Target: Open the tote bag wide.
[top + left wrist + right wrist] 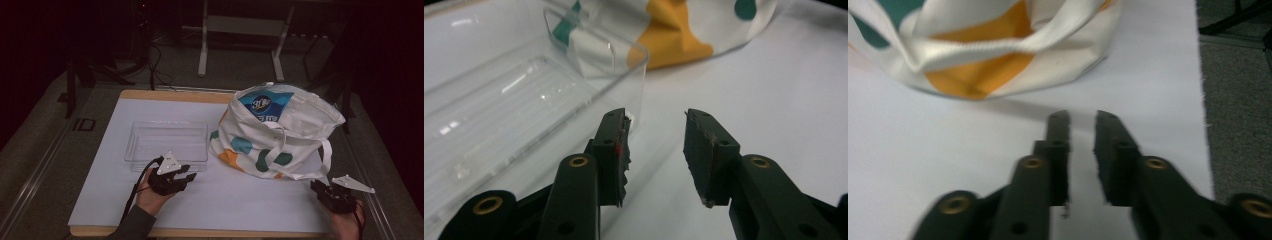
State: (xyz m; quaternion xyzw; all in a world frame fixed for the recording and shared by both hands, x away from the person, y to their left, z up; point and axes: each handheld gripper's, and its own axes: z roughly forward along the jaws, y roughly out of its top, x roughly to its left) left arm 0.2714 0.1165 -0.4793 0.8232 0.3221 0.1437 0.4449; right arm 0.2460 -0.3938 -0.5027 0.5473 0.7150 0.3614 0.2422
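The cream canvas tote bag with teal and orange spots [272,137] sits on the right half of the white-covered tabletop [225,200], its mouth gaping toward the far side and a blue-and-white plastic package [265,106] showing inside. Its two cream fabric handles [322,160] drape down the near side onto the tabletop. Just left of the bag, close to its lower corner, lies a clear rectangular plastic tray [167,142].

The left gripper [184,176] rests low just in front of the tray's near edge, held in a hand [152,195] coming from the bottom; in the left gripper view its fingers [613,150] stand apart with nothing between them, the left one next to the tray's corner. The right gripper [316,186] rests near the tabletop's right edge, just short of the bag's handle loop; in the right gripper view its fingers [1058,155] are nearly together, a narrow gap left, holding nothing and pointing toward the bag's orange patch [983,75].
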